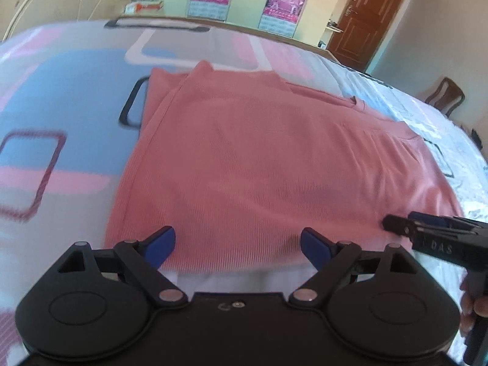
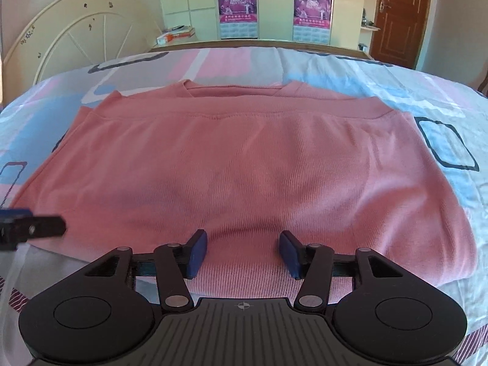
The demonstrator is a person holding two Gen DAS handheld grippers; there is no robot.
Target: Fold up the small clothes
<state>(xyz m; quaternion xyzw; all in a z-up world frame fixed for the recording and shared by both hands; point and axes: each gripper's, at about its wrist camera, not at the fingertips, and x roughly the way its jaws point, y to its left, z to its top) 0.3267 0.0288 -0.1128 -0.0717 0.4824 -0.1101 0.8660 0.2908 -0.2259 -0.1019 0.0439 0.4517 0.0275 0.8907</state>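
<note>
A pink knit garment point(image 1: 259, 152) point(image 2: 244, 158) lies folded flat on the patterned bed sheet point(image 1: 61, 106) point(image 2: 442, 106), its hem band across the far side. My left gripper point(image 1: 238, 238) hovers over the garment's near edge, open wide, nothing between its blue pads. My right gripper point(image 2: 242, 244) stands over the near edge further right, jaws partly apart, the fabric lying slack below them and not pinched. Each gripper shows in the other's view: the right gripper point(image 1: 396, 224) at the garment's right side, held by a hand point(image 1: 469, 305), and the left gripper point(image 2: 45, 228) at the left edge.
The bed spreads wide on every side of the garment. A cream metal headboard point(image 2: 91, 36) stands at the far left. Behind are a wardrobe with two posters point(image 2: 238, 9), a brown door point(image 2: 402, 15) and a wooden chair point(image 1: 445, 94) off the bed's right side.
</note>
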